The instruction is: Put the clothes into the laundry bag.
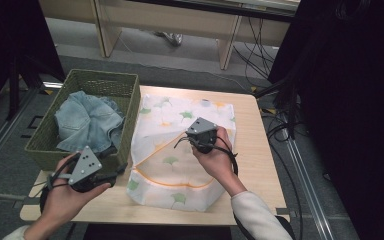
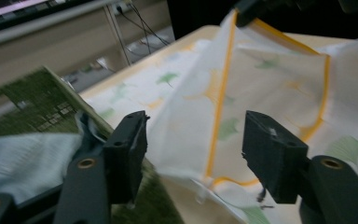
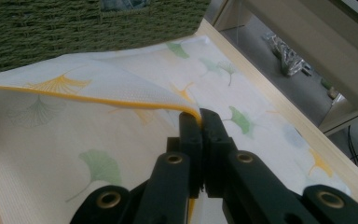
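- You stand at a light wooden tabletop point(image 1: 252, 165) with a gripper in each hand.
- A white cloth point(image 1: 172, 177) printed with green and yellow ginkgo leaves and edged in a yellow-orange band lies spread over the middle of the tabletop.
- Your right gripper point(image 1: 196, 141) sits over the centre of the cloth, and its jaws are pressed together on the yellow-edged corner of the cloth.
- In the right gripper view, that pinched corner is lifted off the layer below, so the cloth point(image 3: 98, 140) is folded partly over itself, with the yellow band running away to the left.
- Your left gripper point(image 1: 111, 176) hovers at the near left edge of the cloth, just beside the front corner of a green woven basket point(image 1: 105, 82).
- In the left gripper view, the left gripper point(image 2: 193, 140) has its jaws standing apart with nothing clamped; the cloth point(image 2: 270, 88) lies beyond the gap, its yellow band crossing between them.
- The basket stands on the left part of the tabletop, touching the left side of the cloth.
- Light blue denim clothing point(image 1: 87, 122) lies crumpled inside the basket.
- A black cable trails from each gripper over your hands.
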Motion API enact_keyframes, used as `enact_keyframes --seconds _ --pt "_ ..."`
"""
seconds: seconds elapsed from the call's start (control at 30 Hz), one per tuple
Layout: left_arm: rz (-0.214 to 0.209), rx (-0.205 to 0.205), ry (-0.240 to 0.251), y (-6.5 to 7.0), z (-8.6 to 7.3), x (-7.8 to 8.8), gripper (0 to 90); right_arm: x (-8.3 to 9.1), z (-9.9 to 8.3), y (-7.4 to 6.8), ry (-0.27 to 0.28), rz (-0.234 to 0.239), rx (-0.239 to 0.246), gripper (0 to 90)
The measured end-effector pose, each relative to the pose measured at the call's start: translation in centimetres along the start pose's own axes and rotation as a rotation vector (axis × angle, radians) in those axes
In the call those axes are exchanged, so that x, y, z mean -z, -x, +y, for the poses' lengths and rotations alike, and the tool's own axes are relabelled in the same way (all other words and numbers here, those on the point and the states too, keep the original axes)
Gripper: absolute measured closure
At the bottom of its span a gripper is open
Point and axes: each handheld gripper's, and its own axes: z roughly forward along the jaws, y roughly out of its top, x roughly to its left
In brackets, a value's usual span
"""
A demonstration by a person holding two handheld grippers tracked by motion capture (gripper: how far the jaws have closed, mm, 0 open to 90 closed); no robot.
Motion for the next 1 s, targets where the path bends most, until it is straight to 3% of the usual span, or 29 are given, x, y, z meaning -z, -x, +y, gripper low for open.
enact_keyframes --seconds 0.13,0.27,0.5,0.63,0.8,1.0 --pt "0.083 -0.006 0.022 -2.1 1.1 0.7 35.5 0.0 0.1 0.0 0.008 -0.006 0.014 89.8" --pt "0.133 -0.001 0.015 -3.9 1.9 1.0 32.5 0.2 0.2 0.0 0.013 -0.007 0.010 89.8" --pt "0.175 0.036 -0.055 -6.8 2.1 0.6 27.9 0.3 0.4 0.2 0.022 -0.010 0.004 89.8" --pt "0.179 0.075 -0.100 -8.6 1.8 0.2 27.2 0.2 0.7 0.2 0.022 -0.008 0.003 89.8" --pt "0.206 0.086 -0.173 -10.7 1.5 -0.5 24.0 0.1 0.8 0.2 0.025 -0.005 0.010 89.7" --pt "0.239 0.122 -0.220 -12.7 1.1 -1.3 21.0 0.2 0.8 0.3 0.024 -0.008 0.005 89.7"
